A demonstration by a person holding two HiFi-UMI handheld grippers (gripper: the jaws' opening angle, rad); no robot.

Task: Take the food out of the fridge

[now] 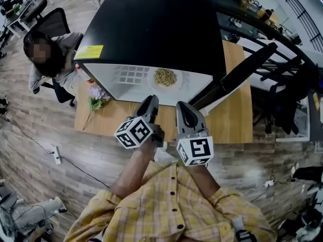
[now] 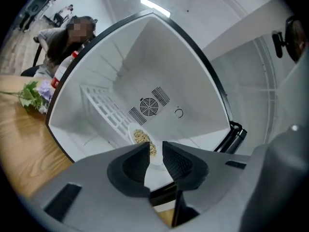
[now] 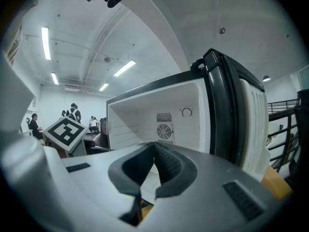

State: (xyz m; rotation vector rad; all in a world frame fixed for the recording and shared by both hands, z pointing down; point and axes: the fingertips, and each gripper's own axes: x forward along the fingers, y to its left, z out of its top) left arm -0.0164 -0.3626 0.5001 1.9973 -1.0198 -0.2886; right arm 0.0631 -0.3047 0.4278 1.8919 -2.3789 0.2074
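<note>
A black mini fridge [image 1: 156,29] stands on a wooden table [image 1: 229,120] with its door [image 1: 242,72] swung open to the right. On the white floor inside lies a white plate of brownish grainy food [image 1: 165,77], with a wire rack [image 1: 130,75] to its left. My left gripper [image 1: 150,102] hovers just in front of the opening, its jaws a narrow gap apart and empty. In the left gripper view the plate of food [image 2: 143,137] shows just beyond the left gripper [image 2: 155,149]. My right gripper [image 1: 182,108] is beside it, shut and empty. The right gripper [image 3: 154,148] faces the fridge interior [image 3: 159,105].
A person [image 1: 48,54] sits on an office chair at the table's left end. A bunch of purple flowers [image 1: 96,97] lies on the table's left corner, near a bottle [image 2: 63,71]. A black railing [image 1: 290,79] stands at the right. Cables [image 1: 55,155] lie on the wooden floor.
</note>
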